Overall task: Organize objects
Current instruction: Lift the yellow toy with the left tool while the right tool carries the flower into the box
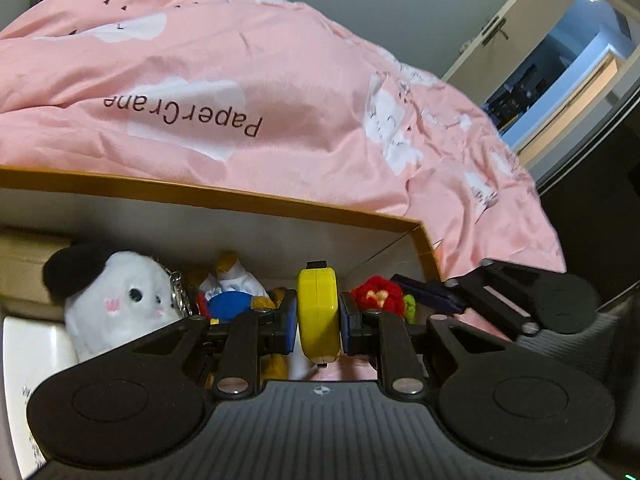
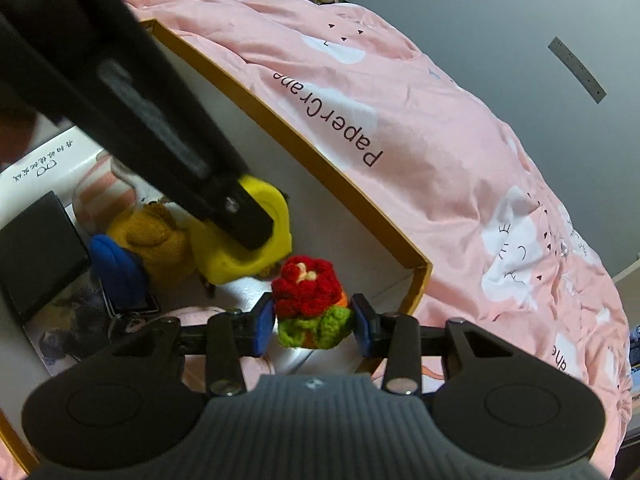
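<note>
Only leftward, plush panda [image 1: 116, 300], keychain [image 1: 178, 294]

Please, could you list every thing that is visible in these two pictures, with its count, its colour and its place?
box: one, white inside with a yellow-brown rim, on the bed
duvet: one, pink with white clouds, behind and beside the box
yellow case: one, yellow, between the left gripper's pads, above the box
crochet flower: one, red with green leaves, between the right gripper's pads, above the box
plush toy: one, white with a black ear, in the box at its left
dressed plush: one, yellow-brown with white and blue parts, in the box beside the white toy
black flat item: one, black, in the box
left gripper: one, black with blue pads, shut on the case
right gripper: one, black with blue pads, around the flower
</note>
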A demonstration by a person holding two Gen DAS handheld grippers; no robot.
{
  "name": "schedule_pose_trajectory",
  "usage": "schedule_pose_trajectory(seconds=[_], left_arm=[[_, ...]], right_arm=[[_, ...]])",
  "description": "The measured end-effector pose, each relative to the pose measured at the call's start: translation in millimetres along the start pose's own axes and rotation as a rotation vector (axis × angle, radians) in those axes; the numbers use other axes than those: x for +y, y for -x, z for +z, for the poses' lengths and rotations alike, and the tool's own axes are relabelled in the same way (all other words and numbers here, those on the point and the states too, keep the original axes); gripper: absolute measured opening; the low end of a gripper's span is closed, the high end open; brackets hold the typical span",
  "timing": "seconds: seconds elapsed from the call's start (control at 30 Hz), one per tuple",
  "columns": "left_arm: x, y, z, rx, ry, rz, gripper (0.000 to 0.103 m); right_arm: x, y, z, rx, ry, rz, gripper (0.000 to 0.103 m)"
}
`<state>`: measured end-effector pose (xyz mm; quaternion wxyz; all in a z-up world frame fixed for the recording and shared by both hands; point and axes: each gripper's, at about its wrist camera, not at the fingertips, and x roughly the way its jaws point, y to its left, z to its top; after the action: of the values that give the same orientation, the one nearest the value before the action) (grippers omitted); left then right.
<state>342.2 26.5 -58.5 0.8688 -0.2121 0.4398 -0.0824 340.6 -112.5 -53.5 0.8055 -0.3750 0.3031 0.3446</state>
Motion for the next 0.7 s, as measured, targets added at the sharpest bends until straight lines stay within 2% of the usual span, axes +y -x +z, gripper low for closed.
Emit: schedule_pose_trajectory(seconds=[0.17,0.27,0.47,0.7], left_arm=[[-4.2,-16.5,-0.3,0.025,-0.032,0.04,0.023],[-3.5,-22.3,-0.2,0.031,-0.022,0.043,0.023],[-7.2,-30.0,-1.0,0.038,-0.04,0.111,0.023],[-10.6,-34.7,-6.0,0.014,-0.002,0.106,0.024]], right_arm=[[-3.9,2.9,0.0,-0.015,-0.024,0.022,0.05],[-4.6,11.2,-0.2,-0.034,-0.041,0.0,0.054],[-3.9,27.8,-2.9,-0.059,-0.057,-0.008,0.056],[2.4,30.2,-7.6,-0.055,-0.06,0.0,0.059]])
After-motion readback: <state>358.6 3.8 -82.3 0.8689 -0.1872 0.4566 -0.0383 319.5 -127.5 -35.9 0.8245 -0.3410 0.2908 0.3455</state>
